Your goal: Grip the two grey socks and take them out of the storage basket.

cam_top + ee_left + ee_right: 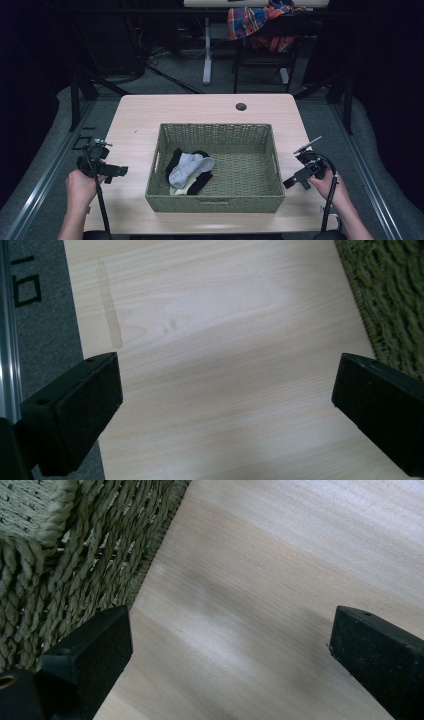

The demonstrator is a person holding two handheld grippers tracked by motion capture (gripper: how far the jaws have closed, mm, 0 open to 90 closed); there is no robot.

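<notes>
A green woven basket [215, 202] stands in the middle of the light wooden table [200, 107]. Inside it, at the left, lie a grey sock [187, 167] and a black sock [201, 183] in a small heap. My left gripper [119, 172] hovers over the table left of the basket, jaws wide apart, nothing between them; the left gripper view has bare wood between the jaws [225, 385] and the basket's wall [395, 295] at the right. My right gripper [291, 182] is held right of the basket, open and empty, with the basket's wall [75, 555] at its left.
A round cable hole [241, 106] sits near the table's far edge. Beyond the table stand a chair with a plaid cloth [257, 22] over it and a white table leg [207, 45]. Grey floor and a metal rail [45, 175] run along the left.
</notes>
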